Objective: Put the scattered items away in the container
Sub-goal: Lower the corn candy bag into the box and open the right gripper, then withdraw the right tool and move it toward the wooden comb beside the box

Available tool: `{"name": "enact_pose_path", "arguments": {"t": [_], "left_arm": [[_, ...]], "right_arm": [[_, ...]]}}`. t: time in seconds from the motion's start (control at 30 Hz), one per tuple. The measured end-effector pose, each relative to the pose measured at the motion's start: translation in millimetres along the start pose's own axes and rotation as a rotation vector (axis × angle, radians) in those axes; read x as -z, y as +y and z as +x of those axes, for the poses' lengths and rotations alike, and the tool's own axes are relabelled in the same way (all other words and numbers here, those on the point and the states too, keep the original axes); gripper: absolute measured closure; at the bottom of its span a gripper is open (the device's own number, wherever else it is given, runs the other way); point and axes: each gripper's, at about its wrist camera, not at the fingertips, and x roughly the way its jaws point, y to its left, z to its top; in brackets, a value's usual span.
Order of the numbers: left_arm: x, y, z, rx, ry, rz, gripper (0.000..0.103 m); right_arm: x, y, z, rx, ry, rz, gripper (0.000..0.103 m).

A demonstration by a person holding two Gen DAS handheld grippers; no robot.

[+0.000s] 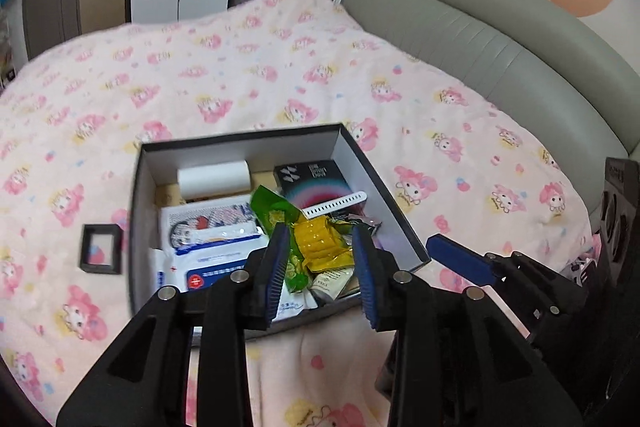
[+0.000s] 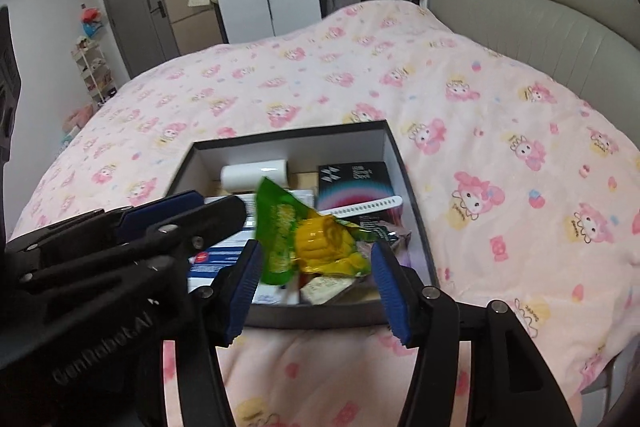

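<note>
- The left gripper (image 1: 322,267) has its two blue-padded fingers (image 1: 276,269) spread apart with nothing between them; it hovers over the near edge of the box.
- The right gripper (image 2: 316,291) likewise has its blue fingers (image 2: 390,291) parted and holds nothing, poised at the near rim of the same box.
- The box (image 1: 138,227) is an open rectangular container, dark outside and white inside, sitting on a bed covered by a pink blanket (image 1: 240,67) printed with cartoon characters.
- Inside the box, a green and yellow snack packet (image 1: 316,243) lies on top of the pile, near the front, just beyond both sets of fingertips.
- Farther back in the box sit a white roll (image 1: 214,179) at the left and a black carton (image 1: 316,179) at the right, with a white perforated strap (image 1: 336,207) across it.
- White and blue flat packs (image 1: 208,231) fill the left side of the box.
- A small black-framed square case (image 1: 100,249) lies on the blanket just outside the box's left wall, still not tidied away.
- A grey padded headboard (image 1: 480,35) curves along the right side of the bed.
</note>
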Motion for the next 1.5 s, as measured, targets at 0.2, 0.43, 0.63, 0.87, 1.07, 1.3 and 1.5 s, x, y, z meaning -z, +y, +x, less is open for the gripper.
{"name": "enact_pose_path", "arguments": {"t": [0.2,0.43,0.63,0.87,1.07,1.3,1.5], "left_arm": [[16.2,11.9,-35.5,-0.033,-0.040,-0.008,0.069],[39.7,33.2,-74.0,-0.067,-0.066,-0.037,0.069],[60.1,50.2,-100.8,-0.090,-0.074,-0.062,0.067],[84.5,67.9,-127.3,-0.110,-0.086,-0.085,0.064],[104.5,84.4,-139.0,-0.126,-0.091,-0.113,0.063],[134.2,116.7,-134.6,-0.147,-0.071,-0.187,0.063],[155.4,158.3,-119.6,-0.155,-0.039,-0.292,0.063]], "right_arm": [[6.3,17.1,-26.6,-0.009,-0.022,-0.006,0.049],[23.0,44.0,-41.9,-0.034,-0.018,-0.041,0.046],[38.1,70.1,-54.8,-0.063,-0.023,-0.071,0.046],[54.0,95.6,-63.2,-0.096,-0.020,-0.113,0.046],[68.0,113.6,-62.6,-0.146,-0.024,-0.151,0.046],[87.4,134.5,-43.7,-0.212,0.001,-0.181,0.046],[97.7,143.2,-9.5,-0.220,0.082,-0.192,0.049]]}}
